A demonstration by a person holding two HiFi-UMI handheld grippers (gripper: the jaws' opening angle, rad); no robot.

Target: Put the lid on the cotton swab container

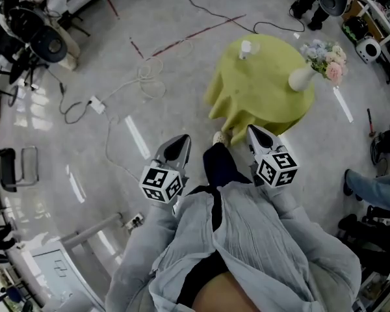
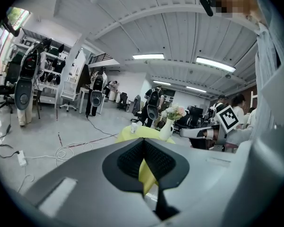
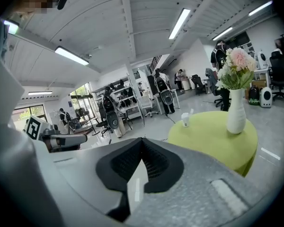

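A small white cotton swab container (image 1: 246, 49) stands on the far left part of a round table with a yellow-green cloth (image 1: 263, 93); in the right gripper view the container (image 3: 185, 120) has a pale piece sticking up from it, and I cannot make out a lid. Both grippers are held close to the person's body, well short of the table. My left gripper (image 1: 179, 142) is shut with nothing in it, its jaws closed together (image 2: 143, 142). My right gripper (image 1: 253, 132) is also shut and empty (image 3: 142, 141).
A white vase (image 1: 303, 77) with pink and white flowers (image 1: 326, 57) stands at the table's right edge. Cables (image 1: 143, 77) and a power strip (image 1: 96, 104) lie on the grey floor to the left. Someone's legs (image 1: 370, 187) are at the right; chairs and equipment line the room's edges.
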